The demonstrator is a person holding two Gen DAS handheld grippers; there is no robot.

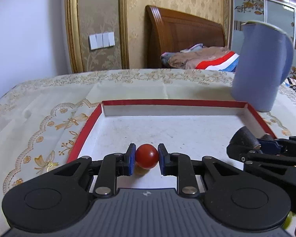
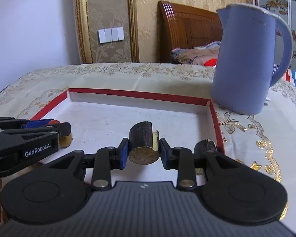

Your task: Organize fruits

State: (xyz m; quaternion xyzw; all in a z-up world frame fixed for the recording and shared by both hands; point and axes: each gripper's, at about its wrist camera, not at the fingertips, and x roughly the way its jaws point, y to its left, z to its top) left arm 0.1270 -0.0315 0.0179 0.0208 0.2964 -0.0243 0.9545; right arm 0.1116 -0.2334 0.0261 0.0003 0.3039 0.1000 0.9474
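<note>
A small round red fruit (image 1: 147,156), like a cherry tomato, sits between the blue pads of my left gripper (image 1: 147,159), which is shut on it above the white floor of a red-rimmed box lid (image 1: 173,103). My right gripper (image 2: 144,154) is shut on a dark cylindrical piece (image 2: 141,138) with a yellowish cut end, held over the same lid (image 2: 140,94). In the left wrist view the right gripper (image 1: 260,145) and its dark piece (image 1: 244,137) enter from the right. In the right wrist view the left gripper (image 2: 49,125) comes in from the left.
A tall blue jug (image 2: 248,59) with a handle stands just beyond the lid's far right corner, also seen as the jug (image 1: 262,67). A second dark piece (image 2: 204,145) lies by the lid's right wall. The table has a cream floral cloth (image 1: 39,122); a wooden bed stands behind.
</note>
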